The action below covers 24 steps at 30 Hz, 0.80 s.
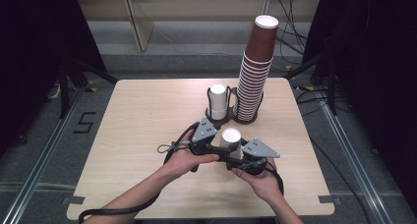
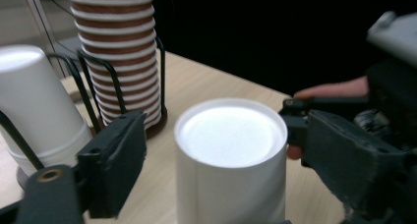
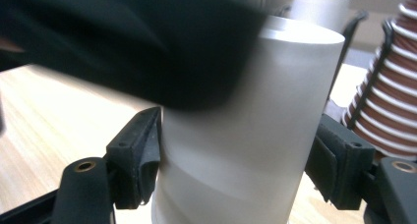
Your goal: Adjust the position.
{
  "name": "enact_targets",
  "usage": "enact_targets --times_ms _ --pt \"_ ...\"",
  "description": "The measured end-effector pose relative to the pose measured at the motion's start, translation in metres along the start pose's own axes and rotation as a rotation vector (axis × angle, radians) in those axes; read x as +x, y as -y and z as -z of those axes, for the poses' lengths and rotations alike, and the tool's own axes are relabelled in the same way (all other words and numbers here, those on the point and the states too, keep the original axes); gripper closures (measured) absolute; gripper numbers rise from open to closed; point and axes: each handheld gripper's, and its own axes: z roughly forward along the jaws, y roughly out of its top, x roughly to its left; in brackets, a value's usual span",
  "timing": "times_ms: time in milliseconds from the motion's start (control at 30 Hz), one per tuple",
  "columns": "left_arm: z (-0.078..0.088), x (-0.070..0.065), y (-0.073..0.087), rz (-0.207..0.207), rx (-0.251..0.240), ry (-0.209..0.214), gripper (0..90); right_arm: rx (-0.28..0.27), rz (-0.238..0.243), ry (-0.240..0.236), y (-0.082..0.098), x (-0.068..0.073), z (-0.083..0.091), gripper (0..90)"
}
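Observation:
A white paper cup (image 1: 230, 137) stands upside down near the front middle of the table (image 1: 137, 116), between my two grippers. In the right gripper view both pads press on the sides of the white cup (image 3: 246, 116), so my right gripper (image 3: 238, 135) is shut on it. The left gripper view has the same cup (image 2: 231, 155) between the jaws of my left gripper (image 2: 219, 130), which is open, with a gap at its left finger (image 2: 115, 160). In the high view my left gripper (image 1: 211, 144) sits left of the cup and my right gripper (image 1: 241, 155) right of it.
Behind the cup, a wire holder (image 1: 219, 117) carries a short stack of white cups (image 1: 218, 100). Beside it leans a tall stack of brown cups (image 1: 255, 71) in a second holder. Dark stands and cables flank the table. A black blur crosses the top of the right gripper view.

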Motion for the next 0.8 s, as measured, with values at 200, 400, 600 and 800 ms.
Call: enact_targets --times_ms 200,400,600,800 --pt "0.021 0.001 0.002 -0.099 -0.054 -0.031 5.7 -0.018 -0.237 0.0 0.002 -0.021 0.005 28.6" --pt "0.031 -0.005 0.023 -0.238 -0.04 -0.039 4.1 -0.042 -0.404 -0.01 0.004 -0.036 0.01 28.6" --pt "0.029 -0.008 0.042 -0.229 -0.026 -0.015 3.7 -0.056 -0.513 -0.044 0.004 -0.04 0.012 28.4" --pt "0.027 -0.011 0.049 -0.212 -0.027 0.025 2.9 -0.053 -0.611 -0.087 0.005 -0.039 0.013 28.3"
